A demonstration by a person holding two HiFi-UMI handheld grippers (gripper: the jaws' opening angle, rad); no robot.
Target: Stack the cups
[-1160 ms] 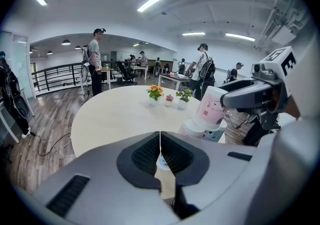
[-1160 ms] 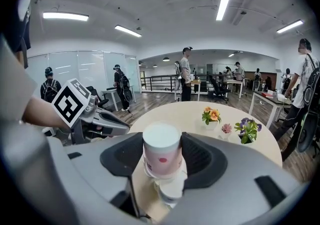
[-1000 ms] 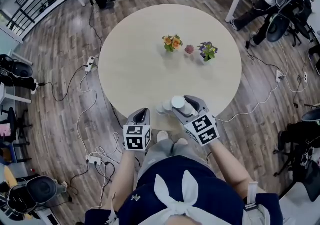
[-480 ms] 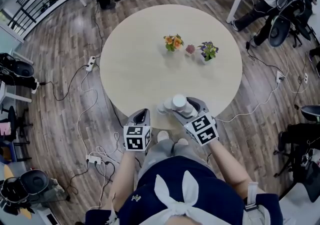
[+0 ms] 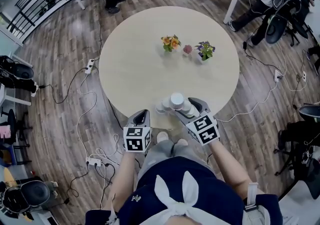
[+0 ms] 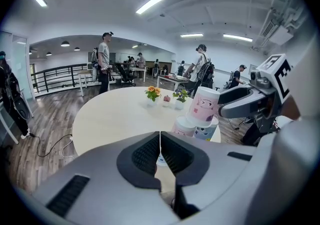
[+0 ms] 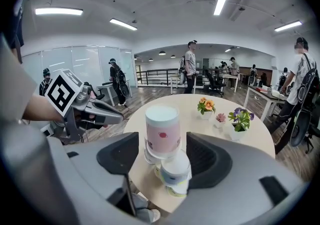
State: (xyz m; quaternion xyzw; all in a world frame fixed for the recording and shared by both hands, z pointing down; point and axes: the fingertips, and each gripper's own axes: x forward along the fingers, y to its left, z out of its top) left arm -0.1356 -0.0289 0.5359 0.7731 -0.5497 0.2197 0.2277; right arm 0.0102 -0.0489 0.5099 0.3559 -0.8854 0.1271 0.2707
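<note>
Office floor and desks ring the round table [image 5: 145, 64] I am working at. My right tongs [image 7: 165, 155] stand spread wide, the jaws having just been opening. The pink cup [image 7: 162, 134] stands between the pads with a gap on each side, so nothing is pinched. It sits bottom-up on the other cups, the blue cup [image 7: 175, 171] among them, and the whole pile is at the tabletop's near edge, right in front of me. My left tongs [image 6: 160, 144] are pressed together on nothing, just off that edge to the left of the pile. Three flower pots [image 5: 186, 48] stand well apart, past the tabletop's middle.

These look like paper cups, so I judge them light, thin-walled and easy to crush, with a smooth side that could slip. I would take one across its middle wall, below the rim, squeezing only enough to lift. A nudge could topple the pile off the edge.
</note>
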